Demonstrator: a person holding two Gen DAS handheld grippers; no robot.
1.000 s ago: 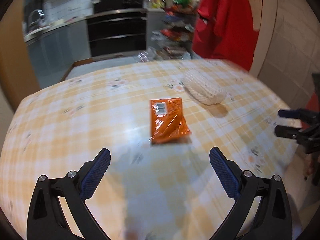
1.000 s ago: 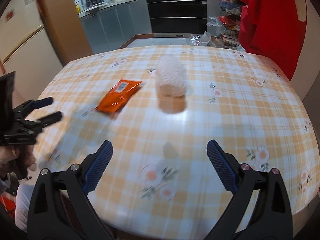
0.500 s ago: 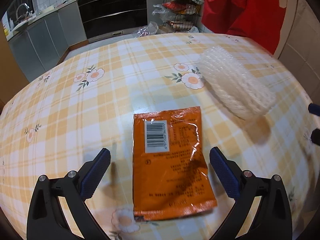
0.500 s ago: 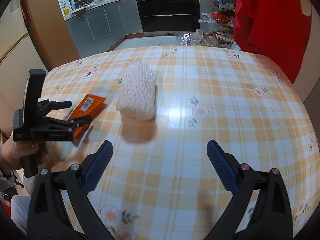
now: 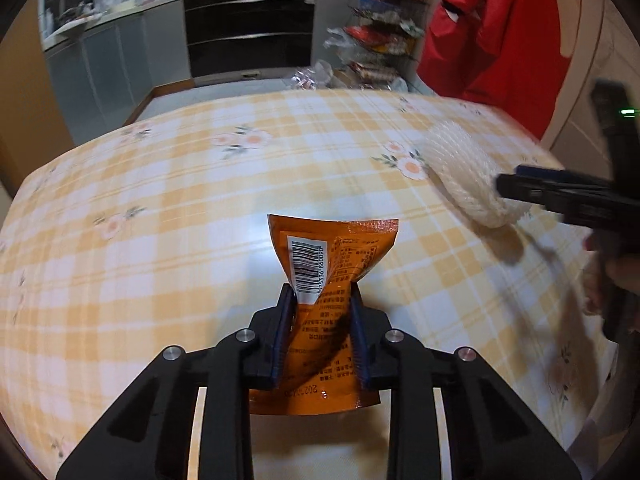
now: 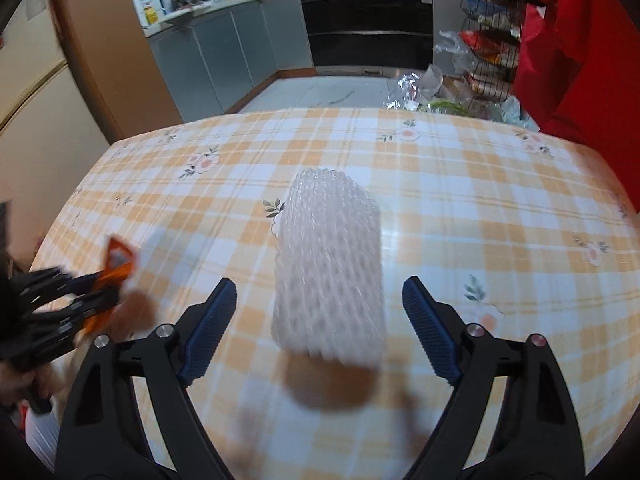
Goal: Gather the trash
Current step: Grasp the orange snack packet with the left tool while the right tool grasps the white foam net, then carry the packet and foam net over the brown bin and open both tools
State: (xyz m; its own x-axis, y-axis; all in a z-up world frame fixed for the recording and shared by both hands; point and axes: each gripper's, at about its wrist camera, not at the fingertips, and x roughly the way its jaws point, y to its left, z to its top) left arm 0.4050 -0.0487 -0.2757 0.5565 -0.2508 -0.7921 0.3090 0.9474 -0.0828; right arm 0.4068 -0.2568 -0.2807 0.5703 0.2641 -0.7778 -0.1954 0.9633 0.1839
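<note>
My left gripper (image 5: 320, 300) is shut on an orange snack wrapper (image 5: 330, 256) and holds it lifted off the checked tablecloth (image 5: 160, 220); its barcode end sticks up past the jaws. It also shows at the left of the right wrist view (image 6: 114, 268). A white foam net sleeve (image 6: 328, 264) lies on the table. My right gripper (image 6: 320, 312) is open, its jaws on either side of the sleeve's near end without touching it. The sleeve also shows in the left wrist view (image 5: 464, 176).
The round table's far edge (image 6: 360, 114) faces a kitchen with grey cabinets (image 6: 224, 56) and a black oven (image 6: 368, 20). A wire rack with bags (image 6: 488, 40) and red cloth (image 6: 580, 48) stand at the right.
My left gripper has closed on the orange wrapper and raised it. My right gripper has moved forward until its open jaws flank the foam sleeve.
</note>
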